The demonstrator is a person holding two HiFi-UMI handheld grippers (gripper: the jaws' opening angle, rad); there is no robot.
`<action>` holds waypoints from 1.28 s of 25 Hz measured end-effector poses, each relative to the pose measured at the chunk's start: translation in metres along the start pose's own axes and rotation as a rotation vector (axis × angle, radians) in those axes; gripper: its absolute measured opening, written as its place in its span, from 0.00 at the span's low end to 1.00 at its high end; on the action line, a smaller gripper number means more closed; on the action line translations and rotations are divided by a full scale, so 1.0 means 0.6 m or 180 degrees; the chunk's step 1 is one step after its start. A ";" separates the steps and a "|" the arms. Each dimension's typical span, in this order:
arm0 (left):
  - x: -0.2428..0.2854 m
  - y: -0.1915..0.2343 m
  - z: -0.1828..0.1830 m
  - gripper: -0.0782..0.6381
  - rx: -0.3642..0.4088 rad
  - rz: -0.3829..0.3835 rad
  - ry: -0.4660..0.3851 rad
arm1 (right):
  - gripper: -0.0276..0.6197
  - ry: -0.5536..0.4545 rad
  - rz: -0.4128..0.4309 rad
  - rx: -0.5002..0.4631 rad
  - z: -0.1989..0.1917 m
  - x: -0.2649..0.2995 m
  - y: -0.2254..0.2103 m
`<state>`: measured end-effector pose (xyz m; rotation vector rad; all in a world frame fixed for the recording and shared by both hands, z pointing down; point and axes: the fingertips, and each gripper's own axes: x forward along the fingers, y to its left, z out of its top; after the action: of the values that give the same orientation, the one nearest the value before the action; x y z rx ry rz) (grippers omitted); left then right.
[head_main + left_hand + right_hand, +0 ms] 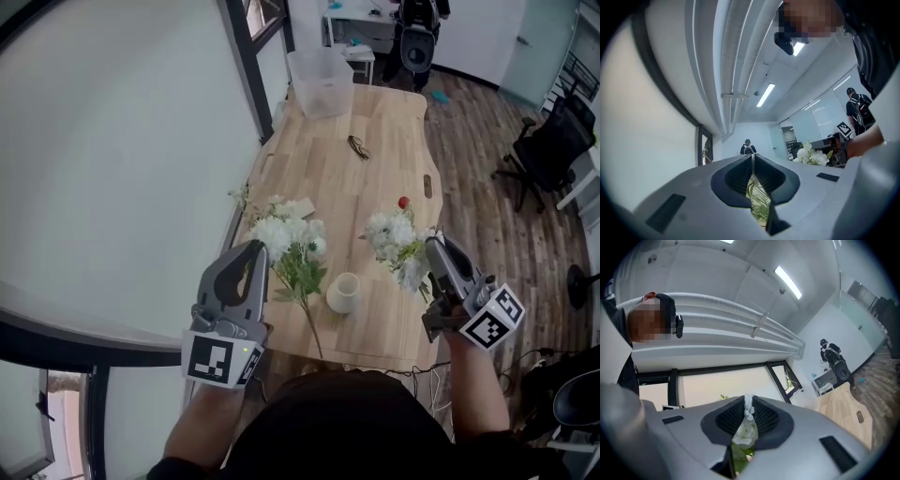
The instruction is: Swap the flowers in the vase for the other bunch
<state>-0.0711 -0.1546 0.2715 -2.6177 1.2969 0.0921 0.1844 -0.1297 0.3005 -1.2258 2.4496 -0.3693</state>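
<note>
Where the flowers are: both bunches are held above the table (375, 169), the left bunch (286, 234) in the left gripper (255, 249) and the right bunch (398, 239) in the right gripper (435, 244).
Vase (344, 292): upright on the table between the two bunches, near the front edge, with neither bunch in it.
Left jaws: pressed almost together on thin green stems. Only the left gripper view shows this.
Right jaws: a little apart, pinching a white bloom and a green leaf. Only the right gripper view shows this.
Head view alone: a long stem of the left bunch hangs past the vase's left side toward the near table edge. A small red thing (404, 202) shows beyond the right bunch.
Left gripper view alone: the right bunch and the right gripper's marker cube sit off to the right.
Around: glasses (358, 146) mid-table, a clear bin (322, 82) at the far end, an office chair (548, 150) on the floor at right, a person (417, 37) in the background.
In the way: each gripper's grey body hides the lower stems in its own view.
</note>
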 end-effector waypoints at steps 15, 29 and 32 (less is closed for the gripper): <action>-0.113 0.092 -0.022 0.14 -0.0018 0.0573 0.0156 | 0.14 0.0205 0.0464 0.0017 -0.027 0.112 0.072; -0.206 0.154 -0.032 0.14 -0.0003 0.1014 0.0220 | 0.14 0.0418 0.0940 0.0145 -0.080 0.208 0.150; -0.223 0.164 -0.036 0.14 -0.0010 0.1088 0.0243 | 0.14 0.0460 0.1011 0.0189 -0.094 0.223 0.162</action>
<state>-0.2313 -0.1128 0.2967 -2.3962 1.7596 0.0488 0.0171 -0.1772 0.2843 -0.7912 2.6787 -0.4482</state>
